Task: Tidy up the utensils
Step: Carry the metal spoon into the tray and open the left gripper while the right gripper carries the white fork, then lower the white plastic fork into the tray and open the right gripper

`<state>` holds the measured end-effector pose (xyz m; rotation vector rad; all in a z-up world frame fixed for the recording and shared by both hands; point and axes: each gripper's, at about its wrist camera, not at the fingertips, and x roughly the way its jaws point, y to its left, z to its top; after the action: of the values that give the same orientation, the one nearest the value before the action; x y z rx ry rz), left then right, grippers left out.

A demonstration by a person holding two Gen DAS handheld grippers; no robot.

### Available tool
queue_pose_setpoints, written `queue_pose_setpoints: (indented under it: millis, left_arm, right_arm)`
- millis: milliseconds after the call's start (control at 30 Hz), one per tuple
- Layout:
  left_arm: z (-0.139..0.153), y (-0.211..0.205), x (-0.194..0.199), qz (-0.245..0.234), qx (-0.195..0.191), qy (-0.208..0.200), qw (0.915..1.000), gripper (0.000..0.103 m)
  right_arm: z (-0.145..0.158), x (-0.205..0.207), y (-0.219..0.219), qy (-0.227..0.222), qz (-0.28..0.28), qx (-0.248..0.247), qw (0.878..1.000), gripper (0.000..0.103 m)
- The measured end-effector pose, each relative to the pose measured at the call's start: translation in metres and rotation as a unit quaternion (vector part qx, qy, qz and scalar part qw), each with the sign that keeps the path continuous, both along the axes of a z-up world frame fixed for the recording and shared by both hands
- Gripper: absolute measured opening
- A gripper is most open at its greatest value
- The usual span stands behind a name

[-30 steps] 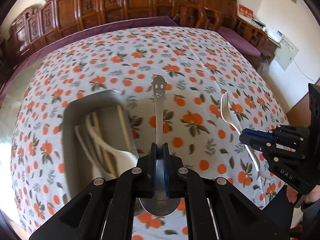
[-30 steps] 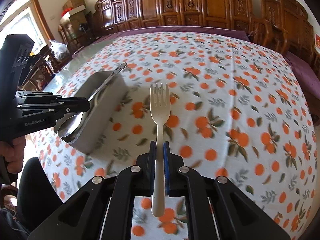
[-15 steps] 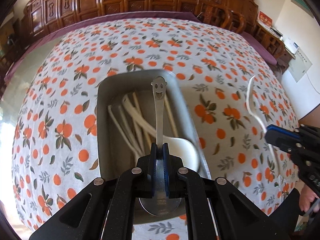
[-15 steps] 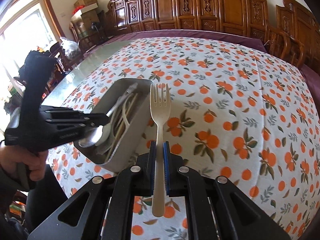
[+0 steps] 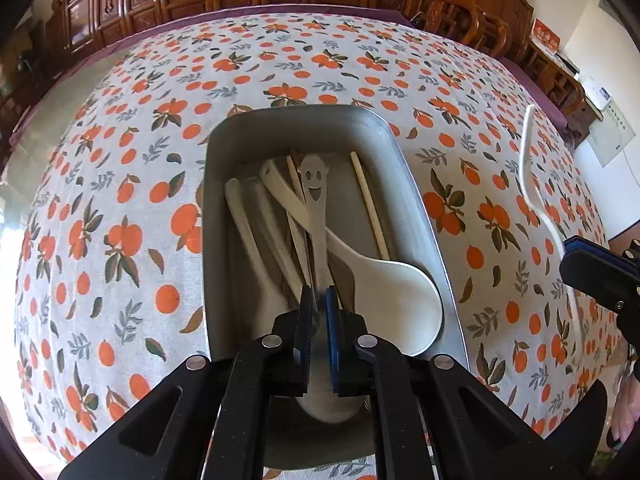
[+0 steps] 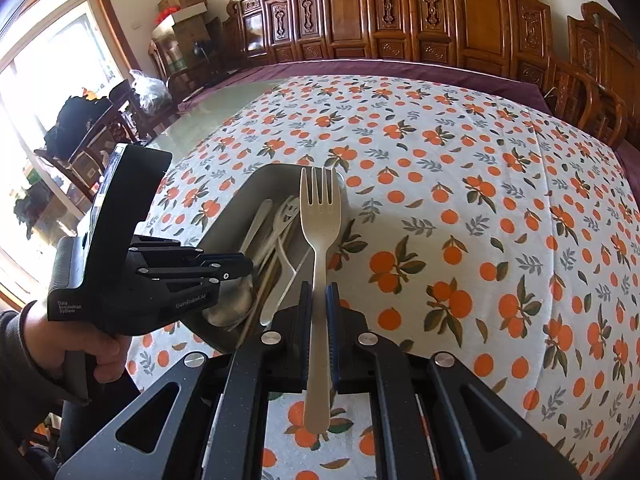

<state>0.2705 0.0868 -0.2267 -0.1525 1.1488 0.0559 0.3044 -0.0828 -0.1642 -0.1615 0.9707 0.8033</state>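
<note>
A metal spoon (image 5: 316, 216) with a smiling face cut into its handle end is clamped in my left gripper (image 5: 318, 316), which is shut on it over the grey metal tray (image 5: 420, 216). Its bowl hangs below the fingers. In the tray lie a wide cream rice paddle (image 5: 384, 284), cream spoons and chopsticks. My right gripper (image 6: 319, 316) is shut on a cream plastic fork (image 6: 320, 224), tines pointing away, held above the tray's (image 6: 240, 200) right rim. In the right wrist view the left gripper (image 6: 236, 268) reaches over the tray from the left.
An orange-print cloth (image 5: 120, 200) covers the table. Carved wooden chairs (image 6: 400, 20) line its far side. A person's hand (image 6: 96, 352) holds the left gripper's handle. Boxes and bags sit by the window at the left.
My left gripper carried the smiley spoon leftwards from above the cloth to over the tray and sank toward it. My right gripper brought the fork closer to the tray.
</note>
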Motion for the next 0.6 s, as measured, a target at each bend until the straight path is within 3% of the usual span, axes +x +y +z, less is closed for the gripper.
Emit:
queue_pose_setpoints:
  millis: [600]
  left_arm:
    - [0.061,0.039,-0.043,0.015,0.017,-0.069,0.9974,0.008]
  right_arm:
    - [-0.01,0.009,0.075,0.038,0.01,0.02,0.999,0.009]
